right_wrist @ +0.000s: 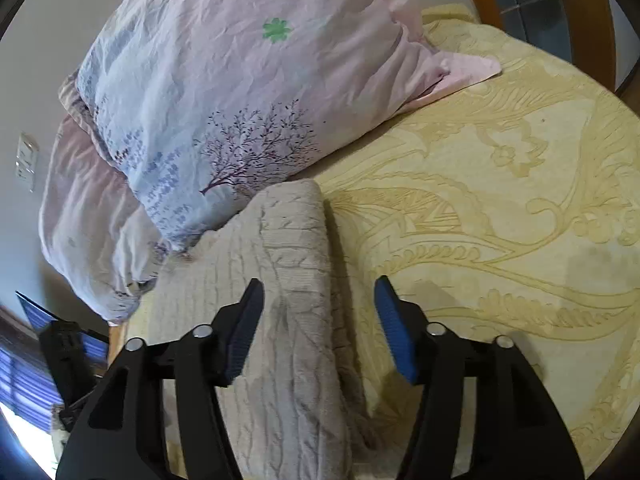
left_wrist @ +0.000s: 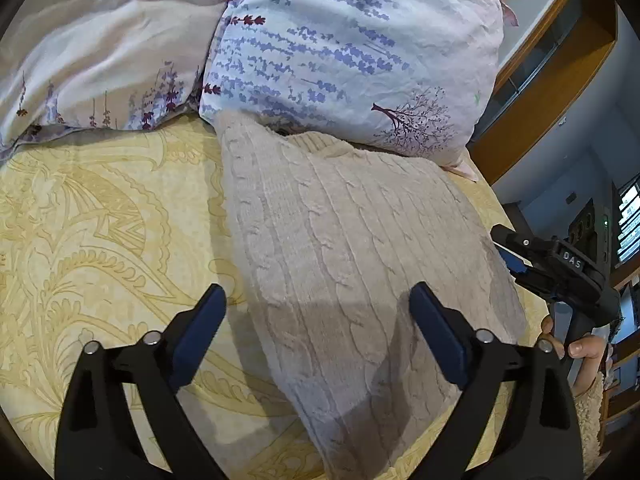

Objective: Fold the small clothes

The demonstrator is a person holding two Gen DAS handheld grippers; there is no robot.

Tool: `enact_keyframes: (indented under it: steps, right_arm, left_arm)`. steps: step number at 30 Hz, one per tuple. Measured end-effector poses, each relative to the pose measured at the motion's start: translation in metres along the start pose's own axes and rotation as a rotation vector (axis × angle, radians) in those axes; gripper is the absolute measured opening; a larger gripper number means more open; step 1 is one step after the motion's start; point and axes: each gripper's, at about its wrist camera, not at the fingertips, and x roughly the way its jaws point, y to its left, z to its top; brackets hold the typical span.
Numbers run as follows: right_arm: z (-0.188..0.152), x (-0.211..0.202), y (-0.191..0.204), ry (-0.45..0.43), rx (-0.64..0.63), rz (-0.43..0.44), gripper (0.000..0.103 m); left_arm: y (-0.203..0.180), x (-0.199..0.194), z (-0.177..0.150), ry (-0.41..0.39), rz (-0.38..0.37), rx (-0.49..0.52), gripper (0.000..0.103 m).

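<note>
A beige cable-knit garment lies folded into a long strip on the yellow patterned bedspread, its far end tucked against a pillow. My left gripper hovers open over the garment's near left part, its left pad above the bedspread and its right pad above the knit, with nothing pinched. My right gripper is open astride the garment's thick right-hand folded edge, and its pads do not press on it. From the left wrist view the right gripper shows at the garment's right side, held by a hand.
A floral pillow and a pale duvet lie at the head of the bed. A wooden headboard stands behind them. The bedspread stretches wide to the right of the garment.
</note>
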Motion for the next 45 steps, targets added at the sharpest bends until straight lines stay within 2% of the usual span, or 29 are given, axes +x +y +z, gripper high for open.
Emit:
enact_keyframes:
  steps: [2,7,12,20,26,29,33,35,40,41,42,45]
  right_arm:
    - [0.002,0.003,-0.001,0.024,0.013,0.021,0.072]
    - [0.004,0.015,-0.005,0.090,0.020,0.018,0.072]
    - [0.005,0.020,-0.009,0.131,0.023,0.044,0.072]
    - [0.009,0.018,-0.013,0.129,0.037,0.076,0.072]
    - [0.014,0.022,-0.009,0.117,-0.004,0.032,0.072]
    - [0.014,0.023,-0.007,0.123,-0.030,0.029,0.074]
    - [0.010,0.031,-0.001,0.185,-0.045,0.111,0.074]
    - [0.007,0.038,0.002,0.228,-0.047,0.165,0.070]
    - [0.004,0.039,0.008,0.238,-0.075,0.177,0.065]
    - [0.003,0.040,0.007,0.247,-0.065,0.199,0.051]
    - [0.001,0.045,0.005,0.282,-0.031,0.237,0.043]
    - [-0.005,0.045,0.006,0.273,-0.013,0.270,0.036]
  left_arm:
    - [0.003,0.004,0.003,0.013,-0.029,-0.025,0.094]
    - [0.017,0.012,0.006,0.045,-0.103,-0.110,0.094]
    - [0.022,0.018,0.007,0.063,-0.153,-0.154,0.094]
    - [0.025,0.021,0.007,0.074,-0.185,-0.180,0.094]
    - [0.030,0.020,0.006,0.074,-0.208,-0.194,0.094]
    - [0.037,0.018,0.005,0.075,-0.244,-0.214,0.092]
    - [0.042,0.018,0.003,0.075,-0.274,-0.241,0.083]
    - [0.045,0.018,0.002,0.076,-0.280,-0.253,0.078]
    - [0.054,0.017,-0.002,0.080,-0.314,-0.285,0.071]
    - [0.054,0.017,-0.003,0.082,-0.319,-0.288,0.069]
    - [0.055,0.018,-0.004,0.089,-0.327,-0.292,0.064]
    - [0.054,0.017,-0.003,0.083,-0.336,-0.290,0.048]
